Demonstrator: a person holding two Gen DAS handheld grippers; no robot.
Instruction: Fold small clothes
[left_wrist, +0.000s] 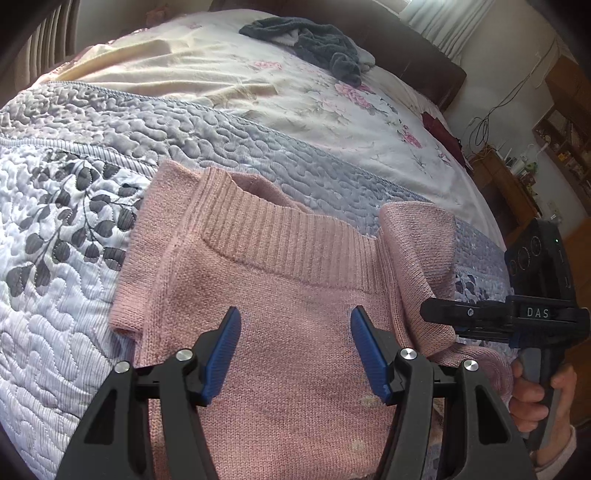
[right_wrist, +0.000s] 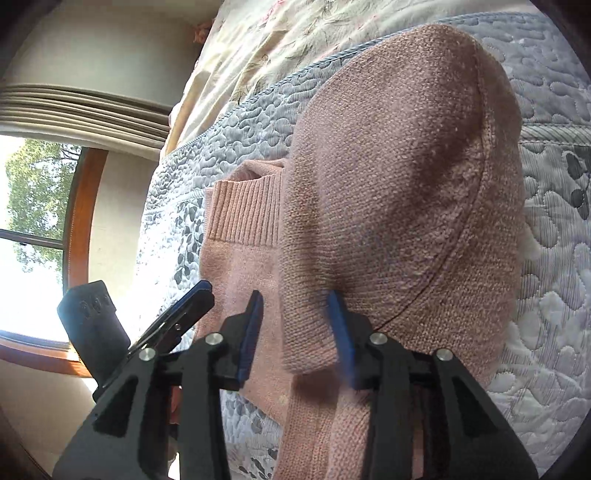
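Sweater: a pink knit sweater (left_wrist: 280, 306) lies on the quilted bedspread (left_wrist: 55, 295), its ribbed collar (left_wrist: 280, 236) toward 12 o'clock in the left wrist view.
Sleeve: the sleeve (right_wrist: 399, 192) at the 3 o'clock side is raised off the bedspread, standing up as a broad fold that fills the centre of the right wrist view.
Left gripper: the left gripper (left_wrist: 295, 350) hovers over the sweater's chest, blue pads (left_wrist: 225, 347) spread wide, nothing between them.
Right gripper: the right gripper (right_wrist: 295, 332) has sleeve fabric between its blue pads (right_wrist: 251, 332); the pads stand apart and I cannot tell whether they pinch it. In the left wrist view it enters from 3 o'clock, its tip at the sleeve's edge.
Hand: a hand (left_wrist: 543, 398) grasps the right gripper's handle at 4 o'clock.
Bed: beyond the bedspread a floral sheet (left_wrist: 295, 92) carries a dark blue-grey garment (left_wrist: 317, 40) near 12 o'clock.
Window: a wood-framed window (right_wrist: 40, 236) sits at 9 o'clock in the right wrist view.
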